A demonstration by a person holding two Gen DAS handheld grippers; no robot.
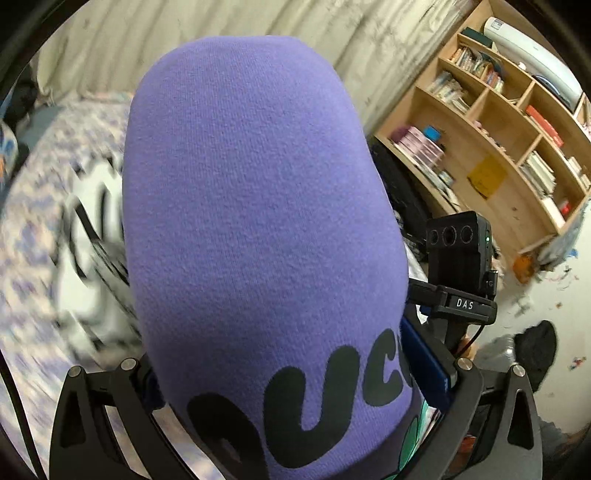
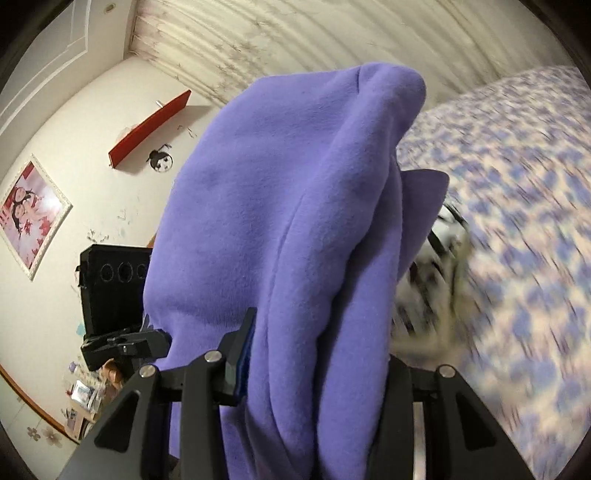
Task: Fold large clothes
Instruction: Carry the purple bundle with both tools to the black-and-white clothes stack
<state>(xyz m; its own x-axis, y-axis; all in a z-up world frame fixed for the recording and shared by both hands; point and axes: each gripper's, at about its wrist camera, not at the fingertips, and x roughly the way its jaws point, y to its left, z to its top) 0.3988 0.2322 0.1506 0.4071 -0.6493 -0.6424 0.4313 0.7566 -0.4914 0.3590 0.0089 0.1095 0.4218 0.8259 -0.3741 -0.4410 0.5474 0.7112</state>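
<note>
A large purple sweatshirt (image 1: 258, 206) with black printed letters (image 1: 332, 391) hangs lifted between both grippers, above the bed. In the left wrist view it drapes over my left gripper (image 1: 288, 373) and fills the middle. Only one blue finger pad (image 1: 424, 365) shows at its right edge, and the fabric sits gripped between the fingers. In the right wrist view a thick bunched fold of the sweatshirt (image 2: 295, 221) runs between the fingers of my right gripper (image 2: 317, 354). That gripper is shut on it. Its left blue pad (image 2: 242, 354) presses the cloth, and the other finger is hidden.
A bed with a purple floral sheet (image 2: 517, 221) lies below, with a black-and-white garment (image 1: 88, 243) on it. A wooden bookshelf (image 1: 498, 147) stands to the right and curtains (image 1: 258, 18) hang behind. The other gripper's black camera housing (image 2: 114, 288) is close on the left.
</note>
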